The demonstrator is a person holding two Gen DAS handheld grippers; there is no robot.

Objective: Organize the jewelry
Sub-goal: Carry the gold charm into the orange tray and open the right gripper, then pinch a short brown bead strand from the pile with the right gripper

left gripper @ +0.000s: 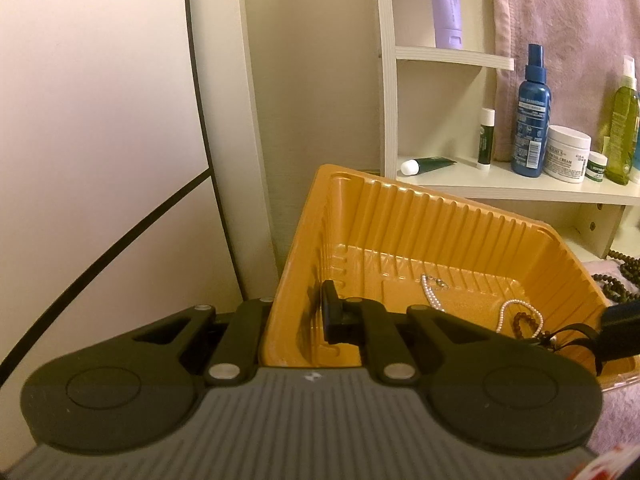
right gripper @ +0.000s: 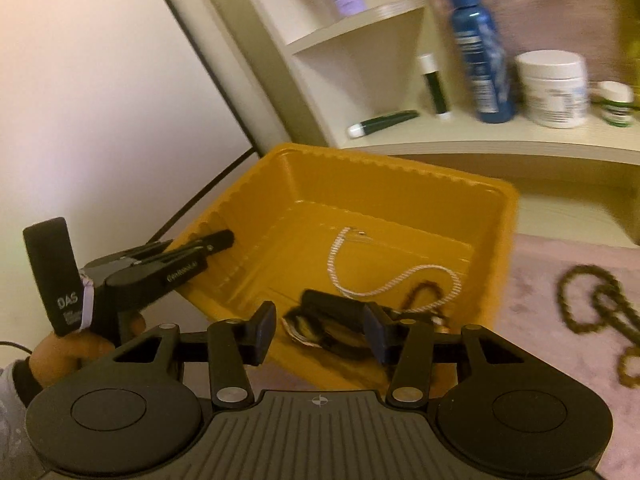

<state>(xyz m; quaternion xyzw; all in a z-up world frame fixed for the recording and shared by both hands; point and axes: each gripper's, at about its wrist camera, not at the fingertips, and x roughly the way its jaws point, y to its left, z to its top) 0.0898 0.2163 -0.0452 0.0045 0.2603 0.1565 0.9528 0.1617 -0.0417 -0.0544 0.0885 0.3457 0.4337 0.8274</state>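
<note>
An orange plastic tray [left gripper: 400,216] [right gripper: 400,184] holds a white pearl necklace [left gripper: 432,296] [right gripper: 376,276], a small brown bead bracelet [left gripper: 524,320] [right gripper: 420,292] and a black watch [right gripper: 332,328]. My left gripper [left gripper: 296,320] is shut on the tray's left wall, one finger inside; it shows in the right wrist view [right gripper: 192,252]. My right gripper [right gripper: 320,336] is open above the watch at the tray's near edge. A dark bead necklace [right gripper: 600,312] [left gripper: 620,276] lies on the pink cloth right of the tray.
A cream shelf [left gripper: 500,188] behind the tray carries a blue spray bottle [left gripper: 532,112], a white cream jar [left gripper: 568,152], green tubes and bottles. A pink towel [left gripper: 560,20] hangs at the back. A white panel [left gripper: 100,120] stands at the left.
</note>
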